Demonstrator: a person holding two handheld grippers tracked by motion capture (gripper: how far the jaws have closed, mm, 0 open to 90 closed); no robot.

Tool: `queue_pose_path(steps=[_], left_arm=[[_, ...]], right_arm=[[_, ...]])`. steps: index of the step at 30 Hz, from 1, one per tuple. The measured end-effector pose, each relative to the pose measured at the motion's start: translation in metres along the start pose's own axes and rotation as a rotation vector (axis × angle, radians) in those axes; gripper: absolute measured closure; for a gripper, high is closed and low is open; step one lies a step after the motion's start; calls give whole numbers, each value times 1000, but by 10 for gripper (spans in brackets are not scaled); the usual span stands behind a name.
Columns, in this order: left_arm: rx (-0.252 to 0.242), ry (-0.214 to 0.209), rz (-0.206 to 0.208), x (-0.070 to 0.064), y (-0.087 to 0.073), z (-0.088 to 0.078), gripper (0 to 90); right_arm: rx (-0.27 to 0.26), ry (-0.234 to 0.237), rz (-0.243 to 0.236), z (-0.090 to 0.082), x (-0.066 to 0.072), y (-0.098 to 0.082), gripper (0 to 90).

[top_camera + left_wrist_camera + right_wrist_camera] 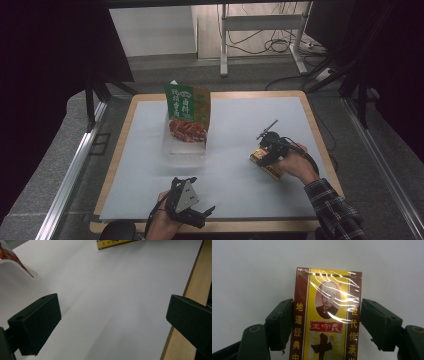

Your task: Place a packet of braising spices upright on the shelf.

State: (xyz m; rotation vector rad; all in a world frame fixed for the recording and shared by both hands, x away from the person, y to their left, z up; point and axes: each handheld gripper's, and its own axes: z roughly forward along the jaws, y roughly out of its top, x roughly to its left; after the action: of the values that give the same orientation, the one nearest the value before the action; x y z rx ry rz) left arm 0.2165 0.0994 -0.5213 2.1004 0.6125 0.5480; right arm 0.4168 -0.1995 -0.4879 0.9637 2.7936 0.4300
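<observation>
At the near edge of the worktop (150,150), which is a pale matte sheet laid over a wooden board, the left gripper (200,212) rests idle, its fingers (37,322) spread wide with nothing between them. Further back stands a clear plastic tub (182,147), smooth-walled and rectangular, with a glossy green pouch (187,105) propped upright in it and something red showing at its base. Over to the right, the right gripper (327,322) has its fingers flanking a flat, cellophane-wrapped box (328,315) in yellow and dark red, which lies on the sheet near the right edge; they sit against its long sides (a firm squeeze I cannot confirm). This looks like the grasping step. Next, I would guess, comes a lift, and the slick wrap calls for a square, steady pinch.
</observation>
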Motion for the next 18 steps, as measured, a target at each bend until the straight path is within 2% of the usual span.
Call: queue_pose_path(steps=[5,10,15,18], left_arm=[[-6,-2,-5,-1,0,1,0],[-2,-3,-1,-1,0,1,0],[-3,-1,-1,-1,0,1,0],[-5,1,-2,-1,0,0,0]], right_arm=[[64,8,-5,5,0,8,285],[101,0,-13,10,1,13,297],[107,-6,-18,7,3,13,316],[66,-10,-8,1,3,12,319]])
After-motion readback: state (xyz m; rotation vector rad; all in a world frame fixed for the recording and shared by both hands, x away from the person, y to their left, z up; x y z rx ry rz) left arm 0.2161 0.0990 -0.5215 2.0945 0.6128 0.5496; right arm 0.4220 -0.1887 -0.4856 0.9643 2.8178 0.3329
